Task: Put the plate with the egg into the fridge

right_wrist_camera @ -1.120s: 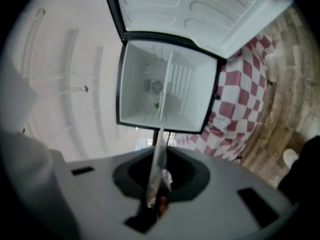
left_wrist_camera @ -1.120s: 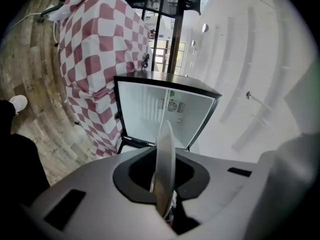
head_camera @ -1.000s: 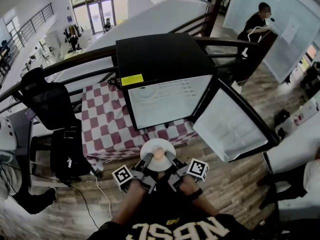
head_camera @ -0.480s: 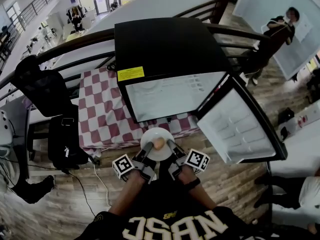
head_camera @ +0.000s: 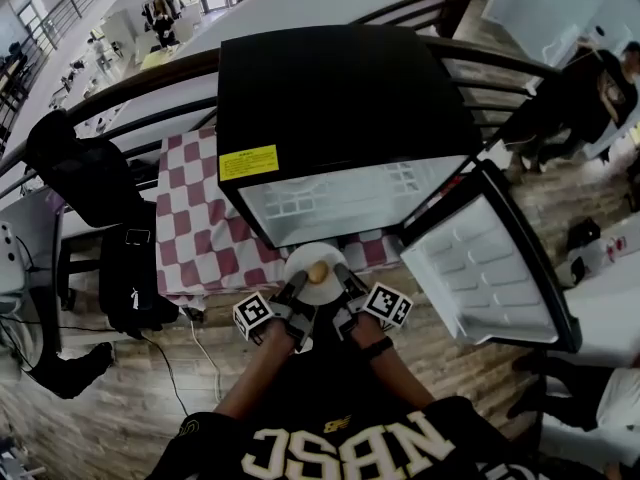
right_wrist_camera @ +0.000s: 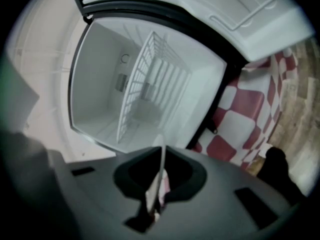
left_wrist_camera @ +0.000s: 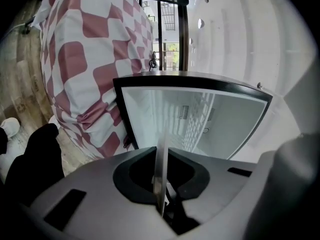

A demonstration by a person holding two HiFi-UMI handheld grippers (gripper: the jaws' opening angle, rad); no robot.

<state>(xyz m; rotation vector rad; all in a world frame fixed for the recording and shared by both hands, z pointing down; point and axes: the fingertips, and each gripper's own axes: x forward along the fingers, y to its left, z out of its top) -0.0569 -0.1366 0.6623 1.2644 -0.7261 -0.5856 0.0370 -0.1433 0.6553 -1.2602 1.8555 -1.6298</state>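
Grip: your left gripper (head_camera: 297, 288) is clamped on the near-left rim of the plate (head_camera: 304, 259). Your right gripper (head_camera: 344, 282) pinches the near-right rim, jaws closing.
Plate: white, round, held up between both tools, just before the fridge mouth.
Egg (head_camera: 317, 271): tan, at plate centre.
Ahead: black fridge (head_camera: 340, 98), door (head_camera: 490, 268) swung open to your right, wire shelf (right_wrist_camera: 150, 79) inside.
Below fridge: red-and-white checked cloth (head_camera: 195, 228).

Obscured items noted.
I cannot read the yellow label (head_camera: 248, 162) on the fridge (head_camera: 340, 98); the plate (left_wrist_camera: 161, 174) shows edge-on only, its egg (head_camera: 317, 271) hidden from both gripper views.
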